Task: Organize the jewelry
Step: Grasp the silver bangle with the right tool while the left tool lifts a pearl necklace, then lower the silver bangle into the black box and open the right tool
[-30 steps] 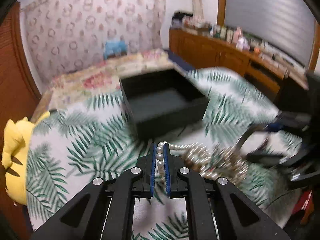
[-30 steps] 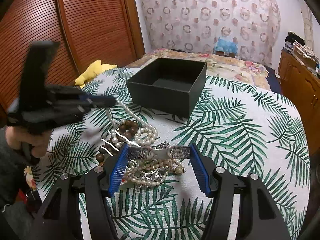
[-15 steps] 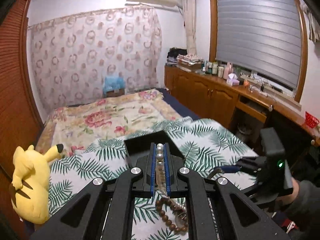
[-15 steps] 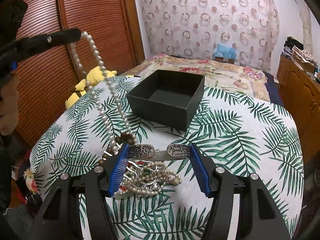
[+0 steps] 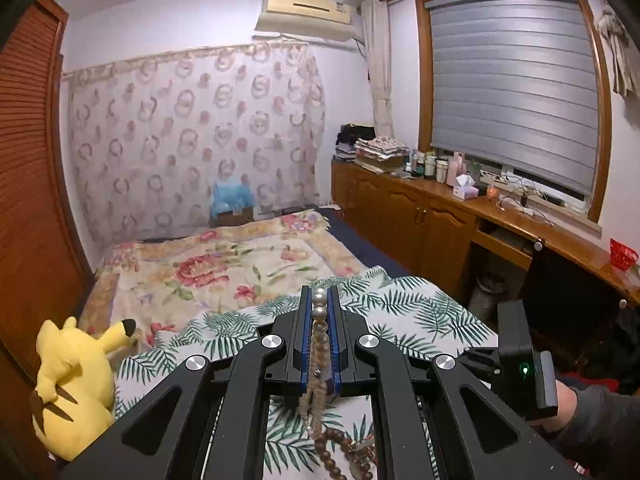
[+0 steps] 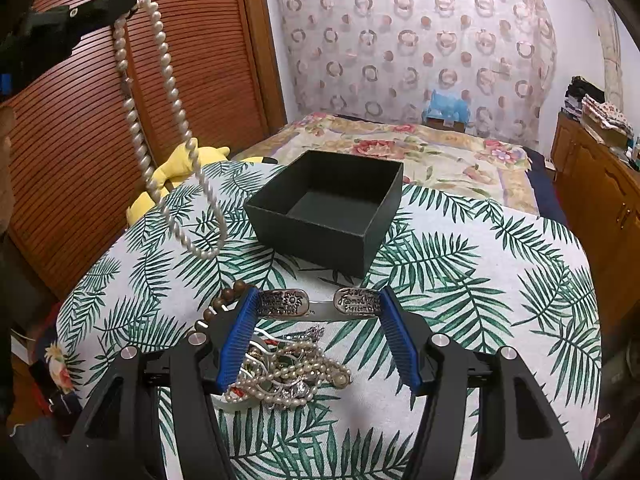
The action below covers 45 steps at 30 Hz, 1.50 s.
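- Pearl necklace (image 6: 160, 128) dangles, pinched in the left gripper (image 5: 320, 312).
- Right gripper (image 6: 316, 320) spread wide around the engraved cuff (image 6: 320, 304); lettering too small to read.
- Jewelry pile (image 6: 288, 372) partly hidden.

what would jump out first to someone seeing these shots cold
The pearl necklace hangs in a long loop from the shut left gripper, high at upper left, its low end clear of the leaf-print cloth. The open black box sits mid-table. The open right gripper frames a silver cuff above tangled jewelry.
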### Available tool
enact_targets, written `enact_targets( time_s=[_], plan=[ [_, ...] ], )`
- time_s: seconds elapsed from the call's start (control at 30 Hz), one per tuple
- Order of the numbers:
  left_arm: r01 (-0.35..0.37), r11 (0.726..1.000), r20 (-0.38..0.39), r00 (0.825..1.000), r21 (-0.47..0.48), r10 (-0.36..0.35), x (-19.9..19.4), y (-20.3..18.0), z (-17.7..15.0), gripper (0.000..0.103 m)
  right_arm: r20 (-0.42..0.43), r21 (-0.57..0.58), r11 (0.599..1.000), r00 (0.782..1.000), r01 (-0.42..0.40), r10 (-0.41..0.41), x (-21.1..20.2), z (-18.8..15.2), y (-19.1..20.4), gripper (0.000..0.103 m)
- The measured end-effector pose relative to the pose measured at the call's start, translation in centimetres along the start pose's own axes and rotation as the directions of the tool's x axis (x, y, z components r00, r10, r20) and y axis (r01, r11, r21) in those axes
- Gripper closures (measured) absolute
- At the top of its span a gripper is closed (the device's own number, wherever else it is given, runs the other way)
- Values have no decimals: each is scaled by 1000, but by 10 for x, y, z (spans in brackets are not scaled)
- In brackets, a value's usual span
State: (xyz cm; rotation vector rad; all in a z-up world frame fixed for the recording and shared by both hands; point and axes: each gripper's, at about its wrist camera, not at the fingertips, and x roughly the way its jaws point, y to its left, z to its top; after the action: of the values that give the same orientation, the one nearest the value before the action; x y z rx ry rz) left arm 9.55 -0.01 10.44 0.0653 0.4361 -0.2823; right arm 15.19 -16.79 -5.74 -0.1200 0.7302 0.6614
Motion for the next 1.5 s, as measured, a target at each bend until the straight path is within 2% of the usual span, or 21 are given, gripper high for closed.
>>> enact_targets(
  time_s=[0.2, 0.4, 0.73, 0.77, 0.8, 0.87, 0.97, 1.17, 1.5],
  plan=[
    [-37, 999, -2, 999, -5, 37, 11, 8, 5, 96, -5, -9, 1000, 1000, 4, -4, 15, 15, -6, 40],
    [-59, 998, -4, 998, -17, 59, 25, 18, 15, 96, 17, -9, 1000, 1000, -1, 1, 37, 45, -16, 40],
    [-85, 996, -13, 996, -9, 85, 53, 29, 37, 96, 17, 7, 999, 999, -36, 35, 93, 86, -26, 39],
    [-85, 996, -17, 996, -10, 85, 57, 30, 39, 96, 15, 2, 999, 999, -38, 38, 97, 87, -26, 38],
    [-84, 996, -23, 996, -12, 84, 62, 31, 39, 96, 14, -1, 999, 999, -34, 34, 99, 88, -26, 30],
    [-84, 996, -30, 996, -12, 84, 68, 34, 43, 96, 22, 5, 1000, 999, -27, 27, 99, 89, -28, 21],
    [-85, 996, -32, 996, -10, 85, 73, 33, 46, 96, 38, 10, 999, 998, -43, 43, 88, 84, -32, 21],
    [-87, 996, -9, 996, 15, 87, 81, 26, 56, 96, 43, -13, 1000, 999, -2, 2, 61, 72, -40, 21],
    [-96, 995, -72, 993, 20, 97, 121, 25, 48, 96, 49, -32, 999, 999, 3, -1, 35, 56, -38, 21]
  ],
)
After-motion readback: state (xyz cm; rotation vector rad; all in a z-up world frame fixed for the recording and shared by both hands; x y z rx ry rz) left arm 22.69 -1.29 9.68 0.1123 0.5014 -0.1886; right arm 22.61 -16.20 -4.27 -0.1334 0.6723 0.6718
